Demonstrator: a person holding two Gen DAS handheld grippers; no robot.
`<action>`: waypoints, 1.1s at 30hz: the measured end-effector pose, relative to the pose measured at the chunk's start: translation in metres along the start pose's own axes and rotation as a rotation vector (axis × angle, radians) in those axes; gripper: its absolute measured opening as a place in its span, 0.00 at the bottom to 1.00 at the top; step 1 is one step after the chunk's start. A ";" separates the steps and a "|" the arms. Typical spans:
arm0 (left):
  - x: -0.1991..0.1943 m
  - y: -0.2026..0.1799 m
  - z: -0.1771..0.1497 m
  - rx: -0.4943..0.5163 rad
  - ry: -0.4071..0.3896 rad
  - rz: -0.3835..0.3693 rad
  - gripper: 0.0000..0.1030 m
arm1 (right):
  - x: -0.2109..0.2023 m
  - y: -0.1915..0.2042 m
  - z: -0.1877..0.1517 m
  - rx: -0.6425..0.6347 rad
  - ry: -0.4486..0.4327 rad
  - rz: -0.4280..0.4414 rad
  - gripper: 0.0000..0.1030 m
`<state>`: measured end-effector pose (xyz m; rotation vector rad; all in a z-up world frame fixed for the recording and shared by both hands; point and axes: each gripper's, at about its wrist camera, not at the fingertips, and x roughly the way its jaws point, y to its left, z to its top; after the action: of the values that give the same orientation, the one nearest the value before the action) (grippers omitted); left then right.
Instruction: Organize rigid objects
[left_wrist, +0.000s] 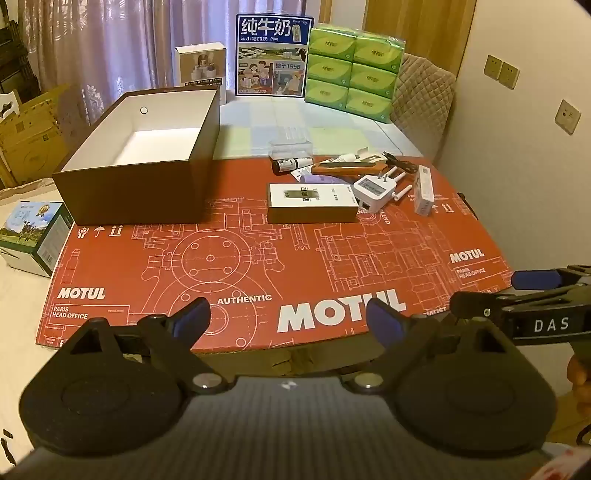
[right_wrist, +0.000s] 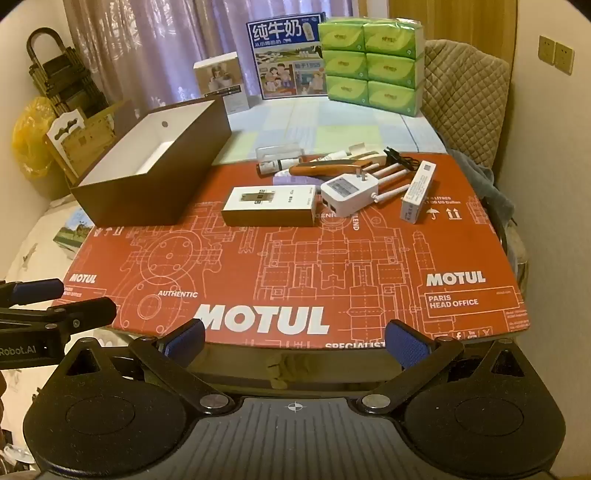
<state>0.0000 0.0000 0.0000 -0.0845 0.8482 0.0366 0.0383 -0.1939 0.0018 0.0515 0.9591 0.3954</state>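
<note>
Partly hidden: purple item behind white box.

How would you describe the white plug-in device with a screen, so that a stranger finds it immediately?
Start at the red MOTUL cardboard sheet and go to the cluster of small items at its far right. The white plug-in device lies just right of the flat white-topped box. It alone has a grey screen, metal prongs and thin white antennas.

Near the red mat's far edge, the purple packet lies mostly hidden behind the white box and the plug adapter, the small bottle's label is too blurred to read, and the clear case shows only faintly.
</note>
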 end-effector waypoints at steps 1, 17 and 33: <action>0.000 0.000 0.000 0.000 0.000 -0.001 0.87 | 0.000 0.000 0.000 -0.001 0.001 -0.001 0.98; 0.003 -0.005 0.003 0.005 0.007 -0.014 0.87 | 0.001 -0.001 0.001 -0.006 -0.004 -0.006 0.98; 0.008 -0.005 0.004 0.006 0.011 -0.022 0.87 | 0.003 -0.002 0.003 -0.007 -0.003 -0.007 0.98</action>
<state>0.0084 -0.0049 -0.0029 -0.0882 0.8582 0.0130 0.0432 -0.1945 0.0003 0.0420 0.9544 0.3922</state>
